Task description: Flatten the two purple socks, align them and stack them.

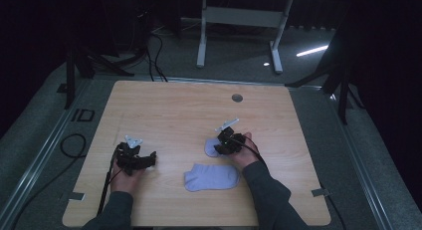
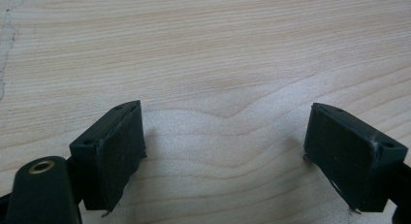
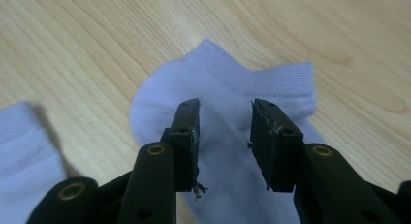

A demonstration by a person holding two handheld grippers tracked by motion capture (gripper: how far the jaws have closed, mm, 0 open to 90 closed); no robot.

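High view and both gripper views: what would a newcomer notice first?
Two pale lilac socks on the light wooden table: one sock lies flat near the front edge, the other sock lies under the right tongs, whose jaws stand slightly apart above it. The left tongs hang wide open over bare wood.

Two socks [image 1: 211,177] on table [image 1: 174,115]; right tool [image 1: 222,146] above farther sock [image 1: 211,146]

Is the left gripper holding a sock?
No, the left gripper has its jaws wide apart over bare wooden table, with nothing between them.
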